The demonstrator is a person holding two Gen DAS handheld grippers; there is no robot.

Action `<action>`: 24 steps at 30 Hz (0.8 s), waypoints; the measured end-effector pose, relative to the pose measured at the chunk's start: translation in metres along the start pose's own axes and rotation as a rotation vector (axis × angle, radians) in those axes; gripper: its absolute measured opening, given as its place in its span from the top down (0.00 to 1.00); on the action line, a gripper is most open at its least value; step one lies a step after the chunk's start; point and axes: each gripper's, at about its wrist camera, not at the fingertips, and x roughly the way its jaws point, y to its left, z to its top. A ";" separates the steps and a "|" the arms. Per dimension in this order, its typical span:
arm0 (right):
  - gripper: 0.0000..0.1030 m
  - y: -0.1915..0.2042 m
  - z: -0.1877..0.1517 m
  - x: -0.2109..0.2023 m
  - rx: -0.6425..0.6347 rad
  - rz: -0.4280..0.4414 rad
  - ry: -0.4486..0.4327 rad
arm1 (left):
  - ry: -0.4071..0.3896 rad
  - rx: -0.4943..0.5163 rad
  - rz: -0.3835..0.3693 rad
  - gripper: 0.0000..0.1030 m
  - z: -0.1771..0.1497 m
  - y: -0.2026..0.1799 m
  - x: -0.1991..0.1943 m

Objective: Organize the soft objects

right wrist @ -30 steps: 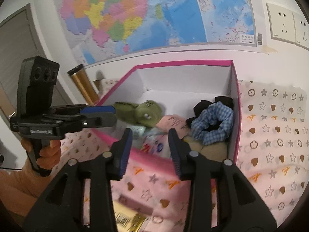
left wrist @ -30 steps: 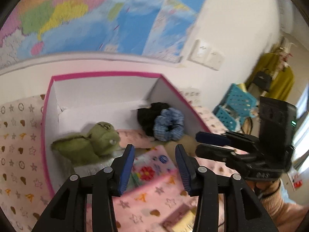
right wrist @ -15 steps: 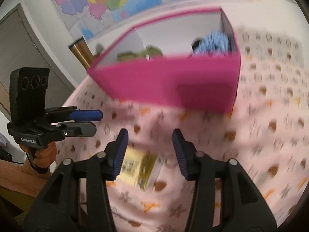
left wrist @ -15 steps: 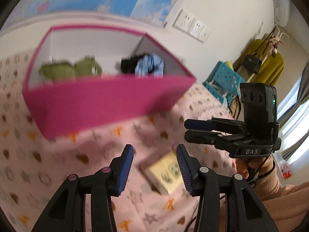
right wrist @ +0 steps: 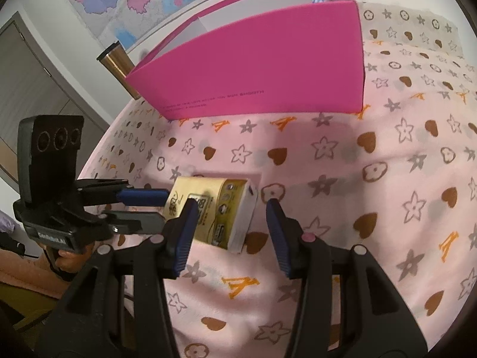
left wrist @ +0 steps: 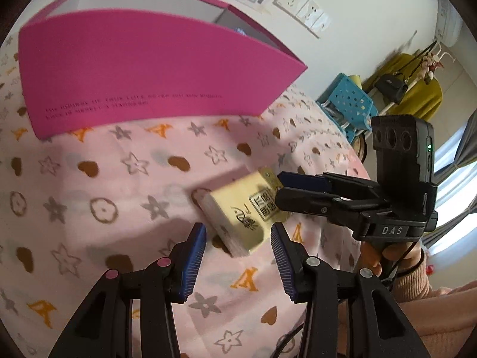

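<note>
A yellow tissue pack (left wrist: 243, 208) lies on the pink patterned cloth, also seen in the right wrist view (right wrist: 213, 211). My left gripper (left wrist: 238, 258) is open, low over the cloth, its fingers just short of the pack's near end. My right gripper (right wrist: 231, 232) is open with its fingers on either side of the pack's near corner, not touching. Each gripper shows in the other's view, the right (left wrist: 298, 186) and the left (right wrist: 146, 205). The pink box (left wrist: 143, 68) stands behind; its inside is hidden.
A brass-coloured flask (right wrist: 117, 65) stands left of the pink box (right wrist: 256, 65) by the wall. A map and wall sockets (left wrist: 301, 9) are behind. A blue plastic stool (left wrist: 348, 104) and a clothes rack stand off the table's right edge.
Both grippers dropped from above the box's opening down and back to the cloth. The tissue pack is now near both sets of fingers; the box's contents have gone out of sight.
</note>
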 end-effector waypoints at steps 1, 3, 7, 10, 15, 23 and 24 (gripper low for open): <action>0.52 0.000 -0.001 0.001 0.002 0.001 0.001 | 0.008 -0.001 -0.001 0.61 -0.001 -0.001 0.003; 0.52 0.000 -0.002 0.001 0.007 0.006 0.000 | 0.016 -0.002 -0.004 0.62 -0.002 -0.003 0.008; 0.52 0.001 -0.002 0.002 0.008 0.016 -0.001 | 0.018 0.004 0.005 0.65 -0.001 -0.007 0.012; 0.62 0.002 -0.003 0.003 0.006 0.029 0.001 | 0.021 0.011 0.014 0.65 -0.002 -0.009 0.013; 0.62 0.005 -0.005 0.002 0.003 0.018 -0.001 | 0.025 -0.004 0.017 0.65 0.000 -0.010 0.015; 0.63 0.011 -0.002 -0.005 -0.018 0.007 -0.019 | 0.012 0.003 0.021 0.65 0.004 -0.013 0.012; 0.63 0.012 -0.001 -0.007 -0.023 0.005 -0.027 | 0.008 0.008 0.022 0.65 0.005 -0.014 0.011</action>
